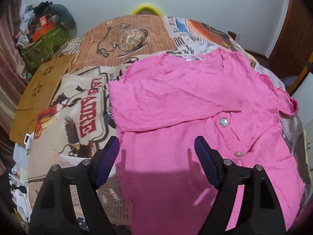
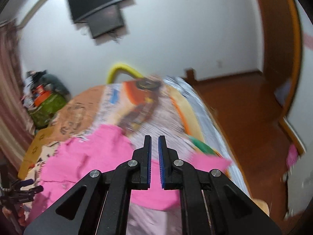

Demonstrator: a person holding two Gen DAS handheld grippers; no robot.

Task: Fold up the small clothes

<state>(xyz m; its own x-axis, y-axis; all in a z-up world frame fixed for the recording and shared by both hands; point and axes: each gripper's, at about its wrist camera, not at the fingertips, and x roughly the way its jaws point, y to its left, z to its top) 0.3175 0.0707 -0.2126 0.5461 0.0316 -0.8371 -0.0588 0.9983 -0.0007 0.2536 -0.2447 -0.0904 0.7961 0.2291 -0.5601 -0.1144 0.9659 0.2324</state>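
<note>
Pink cardigan [image 1: 195, 105] lies spread on the patterned bed [image 1: 125, 39], one side folded inward; left tool [image 1: 156, 146] hovers wide above its hem, right tool [image 2: 154, 146] nearly closed, empty

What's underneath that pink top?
The pink top lies on a bedspread printed with newspaper text and pictures. One side is folded over its buttoned front. Whatever print lies directly beneath it is covered.

Printed bedspread [image 1: 121, 45]; wooden board [image 1: 41, 90]; wall-mounted TV [image 2: 97, 2].
</note>
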